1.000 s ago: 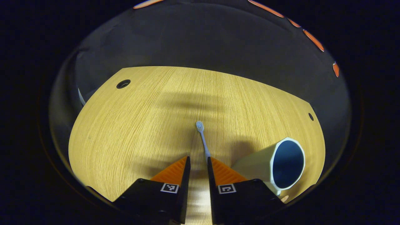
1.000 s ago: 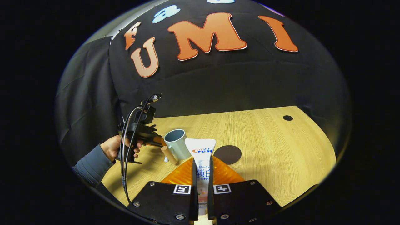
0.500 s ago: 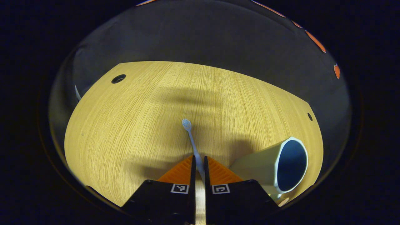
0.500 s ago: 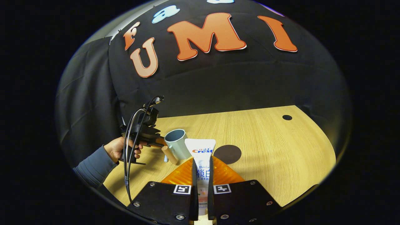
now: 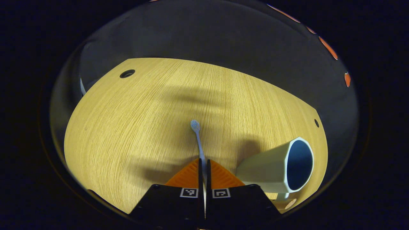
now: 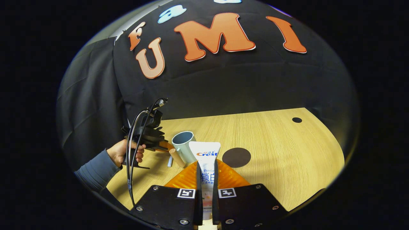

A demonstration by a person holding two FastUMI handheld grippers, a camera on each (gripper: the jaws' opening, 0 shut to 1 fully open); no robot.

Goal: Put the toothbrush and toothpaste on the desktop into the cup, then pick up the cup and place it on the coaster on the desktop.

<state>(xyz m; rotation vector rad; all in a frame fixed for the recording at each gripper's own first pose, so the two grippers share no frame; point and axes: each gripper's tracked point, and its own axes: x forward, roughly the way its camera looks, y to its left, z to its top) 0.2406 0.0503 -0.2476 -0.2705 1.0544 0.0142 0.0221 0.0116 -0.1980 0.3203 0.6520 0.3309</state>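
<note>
In the left gripper view my left gripper (image 5: 203, 163) is shut on the pale blue toothbrush (image 5: 197, 137), whose bristle head points away over the wooden desktop (image 5: 134, 127). The pale green cup (image 5: 274, 171) with a blue inside stands just to the right, with a wooden handle low on its side. In the right gripper view my right gripper (image 6: 207, 164) is shut on the white toothpaste tube (image 6: 206, 156), held above the desktop. Beyond it stand the cup (image 6: 184, 145) and the dark round coaster (image 6: 236, 157). The left gripper (image 6: 145, 134), held by a hand, is left of the cup.
A sleeve and hand (image 6: 108, 159) reach in from the left with cables hanging from the gripper. Cable holes (image 5: 127, 73) (image 6: 297, 119) sit near the desktop's far corners. Black cloth walls surround the desk.
My left gripper's fingers closed from a wide gap onto the toothbrush handle. The right gripper kept the toothpaste tube and barely shifted.
</note>
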